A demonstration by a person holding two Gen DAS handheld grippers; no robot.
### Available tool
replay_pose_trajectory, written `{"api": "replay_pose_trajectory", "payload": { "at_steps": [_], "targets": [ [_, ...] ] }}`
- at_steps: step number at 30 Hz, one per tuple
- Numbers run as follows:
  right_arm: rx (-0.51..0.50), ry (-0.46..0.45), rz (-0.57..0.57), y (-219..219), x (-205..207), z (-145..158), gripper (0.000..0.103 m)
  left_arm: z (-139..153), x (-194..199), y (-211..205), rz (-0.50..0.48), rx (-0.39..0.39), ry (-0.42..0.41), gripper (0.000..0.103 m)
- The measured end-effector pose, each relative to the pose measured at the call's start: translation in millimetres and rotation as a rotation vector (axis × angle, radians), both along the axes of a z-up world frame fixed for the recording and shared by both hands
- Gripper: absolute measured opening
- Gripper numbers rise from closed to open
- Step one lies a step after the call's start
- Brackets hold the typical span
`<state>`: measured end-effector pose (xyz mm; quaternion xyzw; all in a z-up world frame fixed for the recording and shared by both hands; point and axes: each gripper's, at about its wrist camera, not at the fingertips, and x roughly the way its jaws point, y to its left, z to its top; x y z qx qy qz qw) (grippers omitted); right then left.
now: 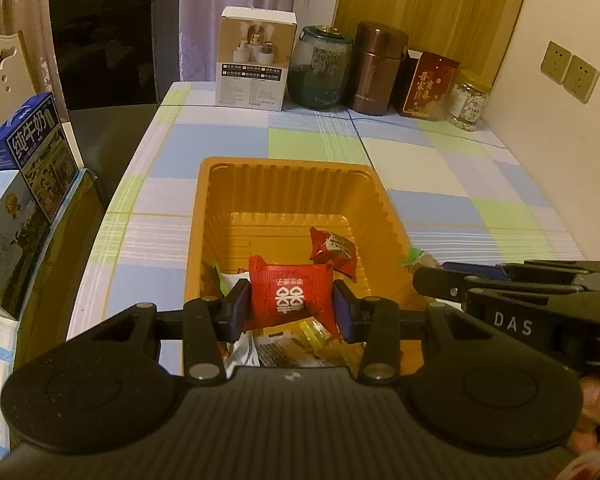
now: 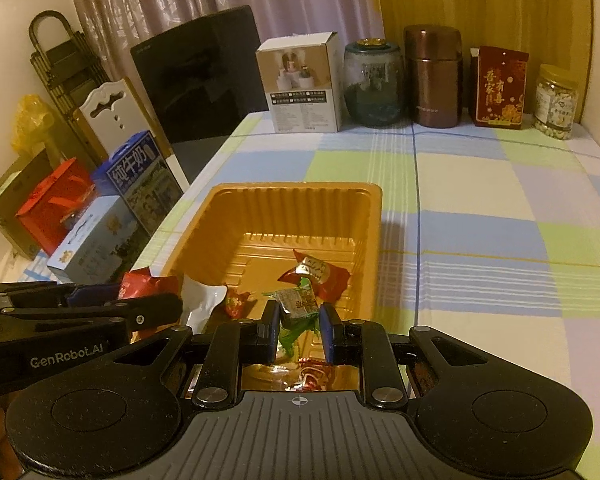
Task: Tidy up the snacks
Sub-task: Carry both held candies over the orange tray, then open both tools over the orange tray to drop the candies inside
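An orange plastic tray (image 1: 288, 188) sits on the checked tablecloth, also in the right wrist view (image 2: 296, 200). My left gripper (image 1: 290, 308) is shut on a red snack packet (image 1: 290, 292) with white characters, held over the tray's near end. My right gripper (image 2: 300, 326) is shut on a small green-and-brown wrapped snack (image 2: 298, 308), also over the tray. Inside lie another red packet (image 1: 334, 250), which shows in the right wrist view too (image 2: 320, 276), a white wrapper (image 2: 200, 300) and several small candies. The right gripper appears at the right of the left wrist view (image 1: 432, 280).
A white box (image 1: 256, 58), a glass jar (image 1: 322, 68), a brown canister (image 1: 376, 68), a red box (image 1: 430, 84) and a nut jar (image 1: 468, 100) line the table's far edge. A black chair (image 1: 108, 40) and milk cartons (image 1: 36, 148) stand left.
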<state>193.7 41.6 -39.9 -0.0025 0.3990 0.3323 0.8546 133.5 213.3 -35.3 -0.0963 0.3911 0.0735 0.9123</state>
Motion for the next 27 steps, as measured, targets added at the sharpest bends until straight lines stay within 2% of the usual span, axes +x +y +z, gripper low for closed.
{"api": "replay_pose_trajectory", "payload": {
  "at_steps": [12, 23, 26, 27],
  "targets": [
    [-0.023, 0.022, 0.004, 9.0, 11.7, -14.8, 0.022, -13.9, 22.9, 8.4, -0.016, -0.014, 0.026, 0.040],
    [-0.022, 0.020, 0.001, 9.8, 15.5, -14.7, 0.022, -19.6, 29.8, 10.9, -0.020, -0.024, 0.031, 0.041],
    [-0.020, 0.019, -0.001, 9.5, 15.1, -14.2, 0.022, -21.0, 32.3, 11.4, -0.025, -0.038, 0.035, 0.044],
    [-0.019, 0.018, -0.001, 9.0, 15.2, -14.0, 0.022, -21.4, 32.5, 11.8, -0.024, -0.043, 0.036, 0.051]
  ]
}}
